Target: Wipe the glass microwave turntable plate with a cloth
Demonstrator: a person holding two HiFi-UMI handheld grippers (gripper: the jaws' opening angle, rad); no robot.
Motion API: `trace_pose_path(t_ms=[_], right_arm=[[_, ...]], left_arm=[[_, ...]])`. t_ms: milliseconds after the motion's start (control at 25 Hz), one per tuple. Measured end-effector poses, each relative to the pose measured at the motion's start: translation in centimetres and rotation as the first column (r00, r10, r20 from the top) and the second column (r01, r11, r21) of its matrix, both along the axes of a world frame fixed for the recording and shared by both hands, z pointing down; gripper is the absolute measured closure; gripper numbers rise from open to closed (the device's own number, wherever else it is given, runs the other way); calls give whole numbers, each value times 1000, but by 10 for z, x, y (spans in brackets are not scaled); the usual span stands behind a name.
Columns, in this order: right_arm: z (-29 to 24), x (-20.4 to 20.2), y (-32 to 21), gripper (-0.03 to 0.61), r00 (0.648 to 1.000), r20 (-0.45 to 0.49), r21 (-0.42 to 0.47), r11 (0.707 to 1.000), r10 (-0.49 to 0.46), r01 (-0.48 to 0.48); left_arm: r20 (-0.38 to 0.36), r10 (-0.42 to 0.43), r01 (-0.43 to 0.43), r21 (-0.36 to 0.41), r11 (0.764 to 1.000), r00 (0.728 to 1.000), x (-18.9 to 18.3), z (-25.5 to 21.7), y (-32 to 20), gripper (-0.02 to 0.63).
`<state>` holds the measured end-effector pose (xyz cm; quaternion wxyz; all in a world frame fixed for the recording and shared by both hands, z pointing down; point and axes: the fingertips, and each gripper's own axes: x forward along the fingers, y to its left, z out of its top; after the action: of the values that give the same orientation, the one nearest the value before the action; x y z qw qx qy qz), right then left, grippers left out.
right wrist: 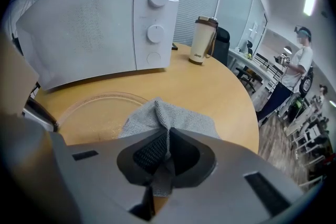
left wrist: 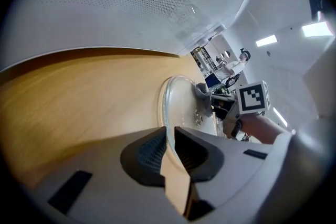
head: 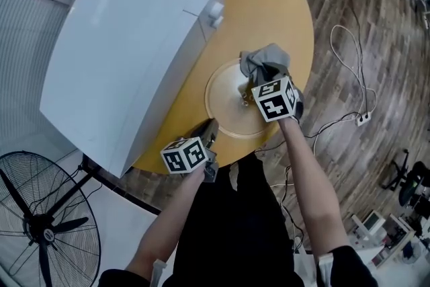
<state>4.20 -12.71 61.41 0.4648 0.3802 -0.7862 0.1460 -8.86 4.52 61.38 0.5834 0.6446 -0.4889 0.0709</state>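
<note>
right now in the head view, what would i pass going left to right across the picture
black standing fan → white microwave oven → left gripper → round glass turntable plate → grey cloth → small white power strip on the wooden floor

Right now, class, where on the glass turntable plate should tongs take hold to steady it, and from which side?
Its near rim, from the person's side. The glass plate lies flat on the table, so only its thin edge fits between jaws; the left tongs pinch it there, leaving the cloth in the right tongs room.
</note>
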Motion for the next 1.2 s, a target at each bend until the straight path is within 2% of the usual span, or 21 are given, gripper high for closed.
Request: trace_pose_path(t_ms=[360, 720, 960, 1200], right_arm=[[-1, -42, -4, 554, 997, 12, 0, 997, -81, 81], [-3, -100, 32, 554, 972, 137, -46, 979, -189, 197], [-4, -124, 78, 554, 931, 277, -158, 945, -236, 287], [-5, -122, 115, 554, 903, 409, -316, 909, -130, 273]], left_arm=[[10, 2, -2, 5, 1000, 1000, 0, 0, 1, 571], [23, -8, 7, 11, 1000, 1000, -1, 0, 1, 571], [27, -17, 17, 9, 1000, 999, -1, 0, 1, 571], [26, -27, 27, 11, 1000, 999, -1, 1, 1, 571]])
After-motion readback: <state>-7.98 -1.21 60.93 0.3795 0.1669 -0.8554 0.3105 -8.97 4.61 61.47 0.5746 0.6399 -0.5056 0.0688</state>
